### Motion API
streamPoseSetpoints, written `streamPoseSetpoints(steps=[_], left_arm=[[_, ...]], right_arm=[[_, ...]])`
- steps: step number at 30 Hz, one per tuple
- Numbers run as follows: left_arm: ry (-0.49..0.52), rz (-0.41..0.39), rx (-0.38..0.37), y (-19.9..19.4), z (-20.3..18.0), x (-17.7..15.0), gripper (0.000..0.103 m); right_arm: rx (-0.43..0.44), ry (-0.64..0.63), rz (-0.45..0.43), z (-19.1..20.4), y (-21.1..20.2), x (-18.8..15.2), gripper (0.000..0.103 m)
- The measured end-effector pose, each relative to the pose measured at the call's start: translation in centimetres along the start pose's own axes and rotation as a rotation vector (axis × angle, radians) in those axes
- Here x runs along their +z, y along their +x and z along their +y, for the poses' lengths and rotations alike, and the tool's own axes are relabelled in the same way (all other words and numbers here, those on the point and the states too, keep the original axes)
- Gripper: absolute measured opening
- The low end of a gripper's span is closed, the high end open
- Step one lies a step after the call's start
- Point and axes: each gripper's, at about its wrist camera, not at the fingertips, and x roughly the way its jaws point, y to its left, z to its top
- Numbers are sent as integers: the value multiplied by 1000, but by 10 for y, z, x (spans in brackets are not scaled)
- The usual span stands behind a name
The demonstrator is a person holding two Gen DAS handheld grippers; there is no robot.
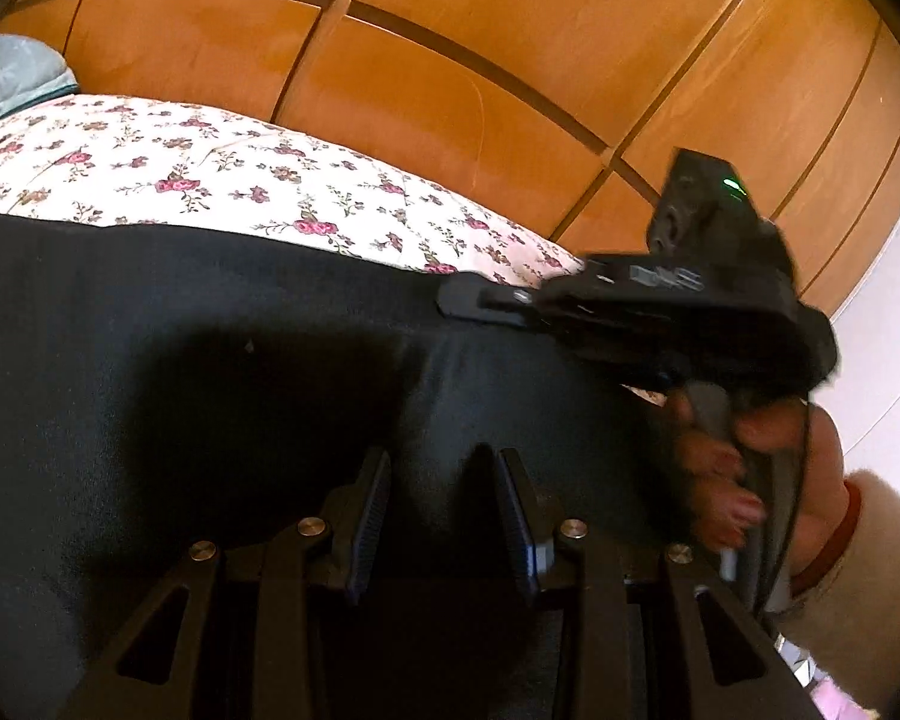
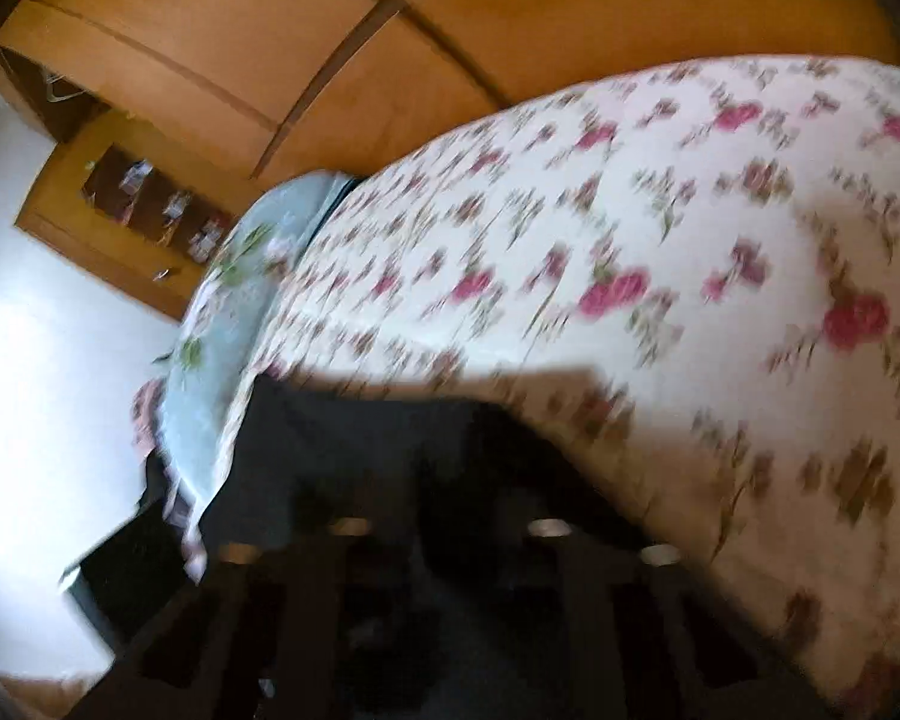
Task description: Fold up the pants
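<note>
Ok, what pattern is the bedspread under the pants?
The bedspread is white with small pink-and-brown flowers, sharpest in the left wrist view; the pants are plain black.

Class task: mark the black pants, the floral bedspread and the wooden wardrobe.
black pants (image 1: pixel 180 324), left wrist view, flat fabric.
floral bedspread (image 1: pixel 222 168), left wrist view, top surface.
wooden wardrobe (image 1: pixel 450 108), left wrist view, door panel.

A bed under a white quilt (image 1: pixel 168 162) printed with pink roses stands against a tall wardrobe (image 1: pixel 480 48) of glossy orange-brown wood panels, a pale green floral pillow (image 2: pixel 240 300) lies at its head, and a bright white wall (image 2: pixel 36 360) glares beside an open wooden shelf (image 2: pixel 150 204).
</note>
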Motion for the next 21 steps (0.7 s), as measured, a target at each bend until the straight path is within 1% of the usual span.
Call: streamPoseSetpoints(steps=[2,4,8,11,12,13,14,15,16,17,18,19,20,21], left_arm=[[-1,-1,1,1,1,0,36],[9,0,14,3,0,-1,36],[25,2,35,5,-2,-2,36],[25,16,43,5,-3,0,36],[29,31,61,5,-5,2,36],[35,63,93,5,-11,6,36],[35,89,116,5,-15,10,36],[30,111,135,4,-19,14,36],[21,126,140,3,-23,19,36],[15,131,128,2,-28,25,36],[24,130,120,2,-34,30,36],[53,129,134,4,-41,35,36],[83,129,156,8,-47,38,36],[113,129,178,13,-51,40,36]], right_arm=[[-34,50,-27,-9,6,2,8],[-16,112,-57,-23,10,1,7],[-17,73,-102,-24,9,-2,5],[59,141,-106,-32,-4,0,7],[93,173,-124,-31,-9,-1,7],[114,187,-144,-30,-20,-3,9],[110,171,-171,-25,-36,-9,12],[74,147,-200,-21,-48,-13,25],[13,113,-251,-16,-67,-20,51],[-21,101,-298,-15,-83,-27,61],[-35,94,-358,-17,-104,-37,63],[-41,81,-390,-18,-118,-46,56],[-62,68,-401,-20,-131,-53,50],[-93,58,-395,-22,-140,-62,34]])
